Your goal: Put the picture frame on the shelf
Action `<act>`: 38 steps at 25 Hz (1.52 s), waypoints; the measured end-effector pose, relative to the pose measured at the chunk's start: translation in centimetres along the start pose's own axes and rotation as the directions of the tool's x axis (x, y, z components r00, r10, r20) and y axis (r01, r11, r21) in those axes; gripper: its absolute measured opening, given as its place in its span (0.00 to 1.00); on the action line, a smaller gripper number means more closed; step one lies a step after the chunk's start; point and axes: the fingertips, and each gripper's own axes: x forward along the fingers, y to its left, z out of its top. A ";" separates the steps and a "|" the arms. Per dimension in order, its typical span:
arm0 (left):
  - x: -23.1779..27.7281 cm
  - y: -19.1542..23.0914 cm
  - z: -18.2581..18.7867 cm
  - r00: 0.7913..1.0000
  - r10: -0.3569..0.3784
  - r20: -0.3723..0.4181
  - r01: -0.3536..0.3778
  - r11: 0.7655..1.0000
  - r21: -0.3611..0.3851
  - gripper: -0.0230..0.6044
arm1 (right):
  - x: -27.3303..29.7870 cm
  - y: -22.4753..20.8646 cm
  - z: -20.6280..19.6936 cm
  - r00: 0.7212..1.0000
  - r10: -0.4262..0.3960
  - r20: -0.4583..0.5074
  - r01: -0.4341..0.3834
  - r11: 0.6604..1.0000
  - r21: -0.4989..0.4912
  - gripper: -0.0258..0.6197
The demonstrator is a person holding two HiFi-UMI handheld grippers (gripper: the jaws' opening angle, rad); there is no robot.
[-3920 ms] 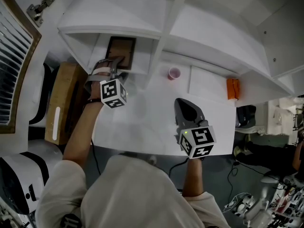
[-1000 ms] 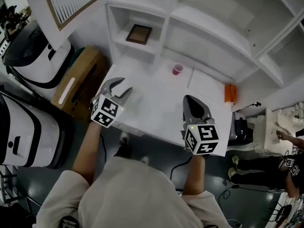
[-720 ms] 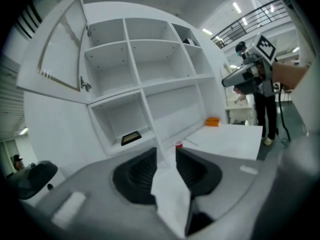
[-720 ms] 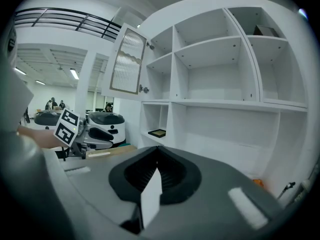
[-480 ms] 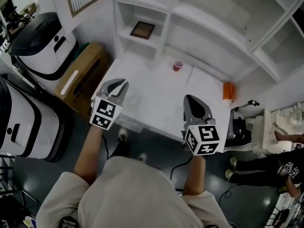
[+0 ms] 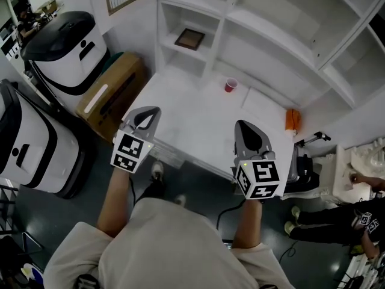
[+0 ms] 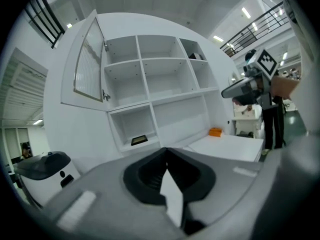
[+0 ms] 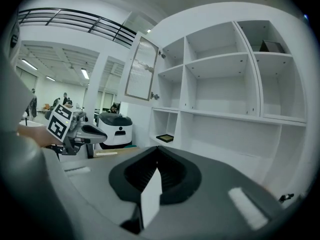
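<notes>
Over table's [image 6: 192, 116] near edge, left gripper [image 6: 151, 111], right gripper [image 6: 244, 125], both closed, picture frame [image 6: 189, 38] shelved.

Bright even overhead light washing over white shelving [image 6: 271, 29], ceiling strip lights [image 7: 245, 12] glaring, fisheye bending and darkening gripper-view edges, near foreground blurring softly

The right gripper [image 8: 159, 150] has its fingers closed together, with nothing between them. Beyond it stands the white shelf [image 8: 220, 114]. The picture frame [image 8: 165, 138] lies flat in its lower left compartment. The left gripper [image 8: 100, 132] shows at the left.
</notes>
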 end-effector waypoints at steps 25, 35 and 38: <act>-6.8 -1.2 7.6 0.985 0.063 0.159 -0.073 0.996 0.053 0.04 | -2.0 3.4 3.5 0.997 0.045 0.059 -0.041 0.997 -0.061 0.05; -6.1 -1.0 7.2 0.985 0.059 0.159 -0.067 0.997 0.046 0.04 | -0.8 3.4 2.8 0.998 0.060 0.033 -0.057 0.996 -0.068 0.05; -5.8 -1.1 7.5 0.983 0.052 0.174 -0.061 0.997 0.048 0.04 | -0.5 3.4 2.3 0.998 0.066 0.021 -0.065 0.996 -0.065 0.05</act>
